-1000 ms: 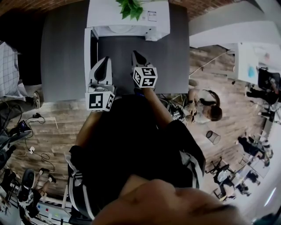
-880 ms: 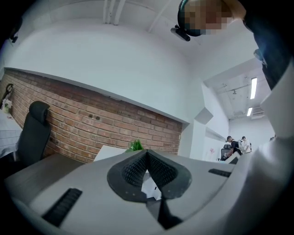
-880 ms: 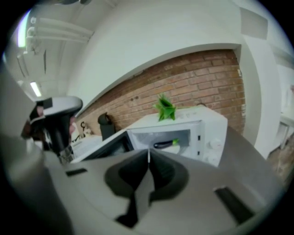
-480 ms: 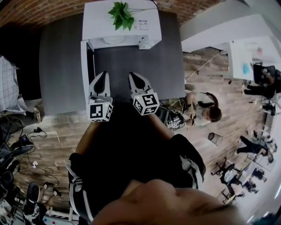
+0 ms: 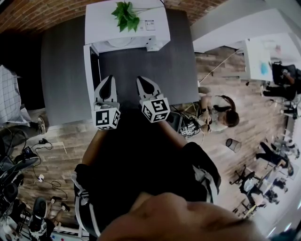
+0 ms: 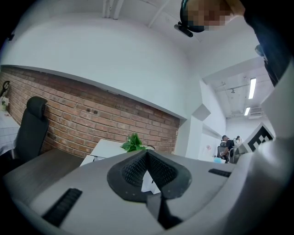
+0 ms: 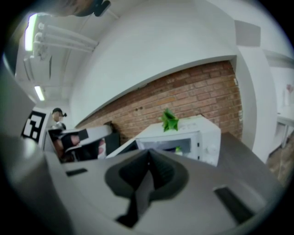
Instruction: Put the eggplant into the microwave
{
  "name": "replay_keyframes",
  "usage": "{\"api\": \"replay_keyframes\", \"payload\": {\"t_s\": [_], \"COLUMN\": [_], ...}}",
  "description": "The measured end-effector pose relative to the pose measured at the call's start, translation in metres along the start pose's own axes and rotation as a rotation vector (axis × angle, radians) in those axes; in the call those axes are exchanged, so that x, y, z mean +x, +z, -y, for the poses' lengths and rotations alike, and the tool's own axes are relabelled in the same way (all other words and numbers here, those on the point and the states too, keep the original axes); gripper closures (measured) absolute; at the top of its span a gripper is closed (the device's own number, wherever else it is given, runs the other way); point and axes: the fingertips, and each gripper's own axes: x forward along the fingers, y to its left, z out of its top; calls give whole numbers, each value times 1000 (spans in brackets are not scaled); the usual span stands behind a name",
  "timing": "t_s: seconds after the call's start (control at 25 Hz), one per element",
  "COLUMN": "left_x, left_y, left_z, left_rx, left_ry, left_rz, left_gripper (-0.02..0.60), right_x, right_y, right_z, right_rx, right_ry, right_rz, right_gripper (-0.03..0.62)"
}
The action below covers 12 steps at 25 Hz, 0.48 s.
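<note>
The white microwave (image 5: 127,28) stands at the far end of the dark grey table (image 5: 61,70), with its door (image 5: 87,63) swung open to the left. In the right gripper view the microwave (image 7: 202,133) shows its lit cavity, and a small green-tipped thing (image 7: 178,149) lies inside; I cannot tell if it is the eggplant. My left gripper (image 5: 109,78) and right gripper (image 5: 141,80) hover side by side over the table's near half, well short of the microwave. Both are shut with nothing between the jaws, as the left gripper (image 6: 147,155) and right gripper (image 7: 148,155) show in their own views.
A green potted plant (image 5: 123,14) sits on top of the microwave. A brick wall runs behind the table. A black office chair (image 6: 32,124) stands at the left. A seated person (image 5: 221,117) and a white desk (image 5: 268,56) are at the right. Cables lie on the floor at the left.
My right gripper has drawn back from the microwave opening toward me and now sits level with the left one. The left gripper has hardly moved.
</note>
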Motion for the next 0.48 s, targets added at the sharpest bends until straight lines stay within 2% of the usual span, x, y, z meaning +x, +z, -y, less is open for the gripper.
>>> {"api": "replay_keyframes", "payload": {"t_s": [0.48], "left_x": [5], "left_y": [-1], "left_z": [6], "left_rx": [-1], "left_ry": [1], "left_rz": [0], "left_gripper": [551], "right_x": [-3], "right_y": [6], "right_z": [6], "right_rx": [23], "right_ry": [3], "right_rz": [20], "right_gripper": [562]}}
